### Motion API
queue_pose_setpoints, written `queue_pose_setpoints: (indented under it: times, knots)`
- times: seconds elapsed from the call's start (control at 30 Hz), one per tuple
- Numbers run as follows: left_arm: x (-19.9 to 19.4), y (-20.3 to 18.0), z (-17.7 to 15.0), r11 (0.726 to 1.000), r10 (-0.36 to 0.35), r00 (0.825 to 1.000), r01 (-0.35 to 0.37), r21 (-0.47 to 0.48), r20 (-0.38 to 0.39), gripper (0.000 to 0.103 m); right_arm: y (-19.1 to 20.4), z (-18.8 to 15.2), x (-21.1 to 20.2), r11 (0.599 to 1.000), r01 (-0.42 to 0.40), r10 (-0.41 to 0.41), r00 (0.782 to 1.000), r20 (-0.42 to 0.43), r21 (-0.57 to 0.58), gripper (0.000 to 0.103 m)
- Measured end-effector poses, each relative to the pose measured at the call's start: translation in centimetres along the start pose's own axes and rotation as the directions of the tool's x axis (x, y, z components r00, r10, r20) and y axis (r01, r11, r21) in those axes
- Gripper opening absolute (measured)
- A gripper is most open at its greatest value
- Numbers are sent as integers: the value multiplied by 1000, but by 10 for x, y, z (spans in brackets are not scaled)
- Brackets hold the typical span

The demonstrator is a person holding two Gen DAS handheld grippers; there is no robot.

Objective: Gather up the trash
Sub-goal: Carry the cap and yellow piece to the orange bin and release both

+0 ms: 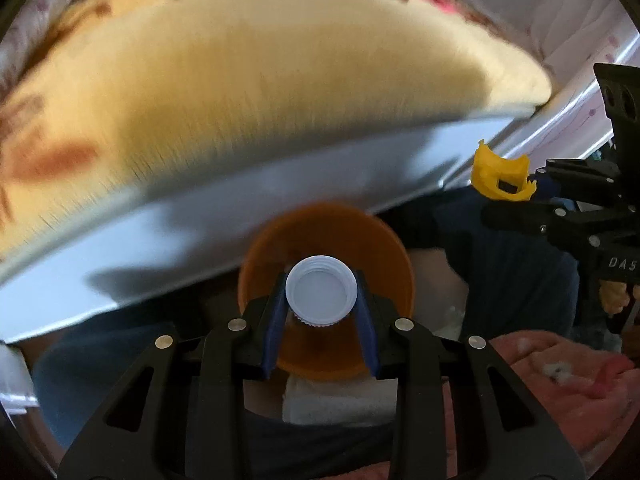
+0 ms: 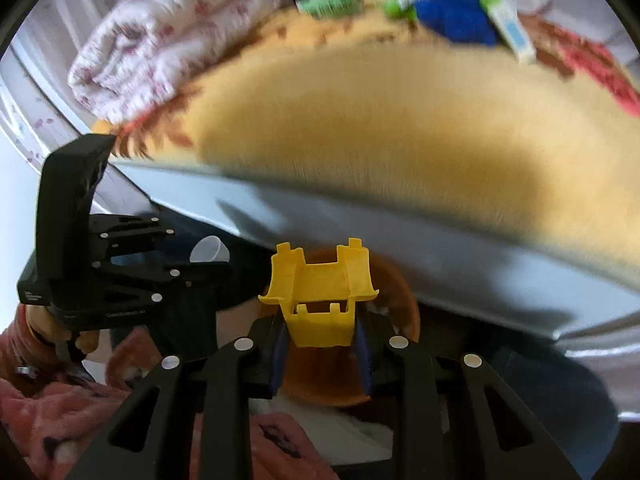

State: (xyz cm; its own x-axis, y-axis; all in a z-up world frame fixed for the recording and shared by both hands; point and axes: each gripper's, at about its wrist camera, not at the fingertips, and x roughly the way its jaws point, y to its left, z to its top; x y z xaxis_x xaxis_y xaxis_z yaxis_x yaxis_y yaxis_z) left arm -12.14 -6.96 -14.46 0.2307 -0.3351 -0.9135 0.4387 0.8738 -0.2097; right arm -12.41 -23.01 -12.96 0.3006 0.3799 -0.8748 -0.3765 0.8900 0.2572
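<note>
A white cap (image 1: 321, 290) is clamped between the blue pads (image 1: 274, 328) of the left gripper (image 1: 321, 320), its open, threaded side turned toward the camera. It is held directly over an orange bin (image 1: 326, 240), whose round mouth is seen behind and below the cap. A yellow clip (image 2: 320, 292), a notched plastic piece, is gripped by its lower end in the right gripper (image 2: 320, 352), the pads (image 2: 363, 356) pressed to its sides; it too is held above the orange bin (image 2: 396, 300). In the left wrist view the yellow clip (image 1: 502, 178) is seen off to the right, at the tip of the right gripper (image 1: 532, 188). In the right wrist view the left gripper (image 2: 216, 256) is seen to the left, with the cap (image 2: 209, 249) showing at its tip. A yellow blanket (image 1: 240, 92) on a white-edged bed (image 1: 240, 208) is blurred across the upper part of both views. Green and blue items (image 2: 452, 8) are lying at the far side of the blanket (image 2: 400, 120), too smeared to be identified. A folded floral quilt (image 2: 168, 28) is seen at the bed's far left.
</note>
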Motion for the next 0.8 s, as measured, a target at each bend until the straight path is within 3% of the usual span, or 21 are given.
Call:
queue_pose_setpoints:
  times: [0.3,0.7,0.77,0.8]
  knots:
    - [58,6,-14,999,15,989,-20,-30,-147,31,-8,-22,66,998,-24,34,986,-164,63,28]
    - [82,9,-16,998,-4,977,-10,-66,-213,31,-12,-21,82,996,-19,37,979,-200,89,29]
    - [83,9,-15,998,-11,977,-3,-66,-213,37,-12,-20,81,996,-17,34,981,-192,91,33]
    - [82,10,-14,998,-17,977,2,-70,-210,43,-13,-19,81,996,-17,34,982,-186,93,42]
